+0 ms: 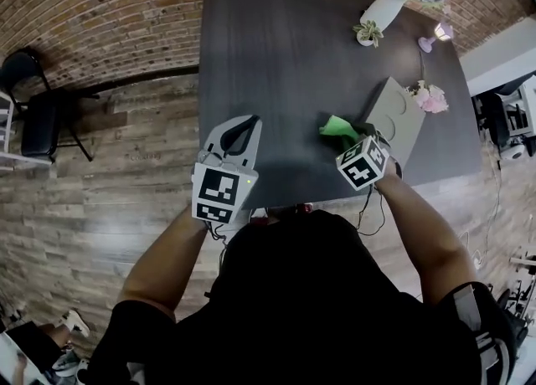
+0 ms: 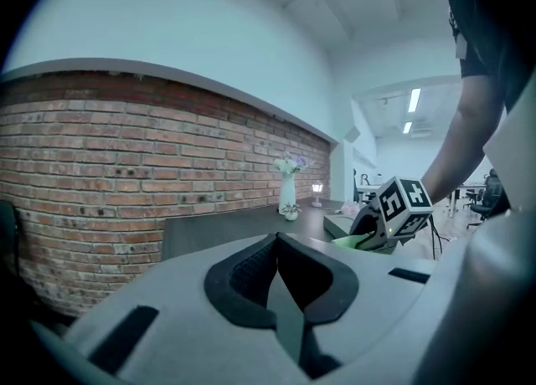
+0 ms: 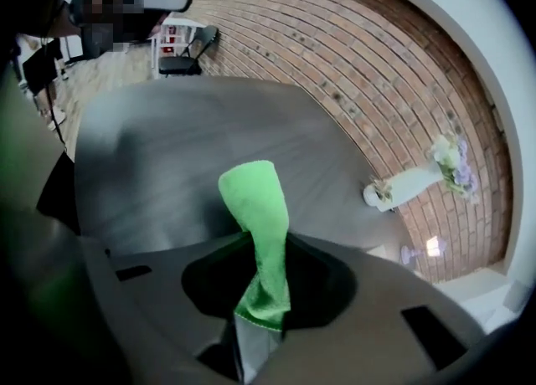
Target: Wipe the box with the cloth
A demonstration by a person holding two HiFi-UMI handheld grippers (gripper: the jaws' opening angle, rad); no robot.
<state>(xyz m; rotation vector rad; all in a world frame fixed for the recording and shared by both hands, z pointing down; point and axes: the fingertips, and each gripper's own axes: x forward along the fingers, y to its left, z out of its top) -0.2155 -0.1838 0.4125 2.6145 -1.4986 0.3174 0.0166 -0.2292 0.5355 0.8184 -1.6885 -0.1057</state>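
A flat grey box [image 1: 399,120] lies on the right part of the dark table [image 1: 285,57]. My right gripper [image 1: 358,137] is shut on a green cloth [image 1: 338,127], which sticks out past the jaws just left of the box and above the table. In the right gripper view the cloth [image 3: 255,207] stands up from between the jaws of the right gripper [image 3: 263,251]. My left gripper [image 1: 241,122] hovers over the table's near left edge, shut and holding nothing. In its own view the left gripper [image 2: 280,248] points at the brick wall, with the box [image 2: 338,224] at the right.
A white vase of flowers [image 1: 387,2], a small potted plant [image 1: 367,33] and a little lamp [image 1: 430,40] stand at the table's far right. Pink flowers [image 1: 430,99] lie by the box's far end. A black chair [image 1: 38,111] stands left on the wood floor.
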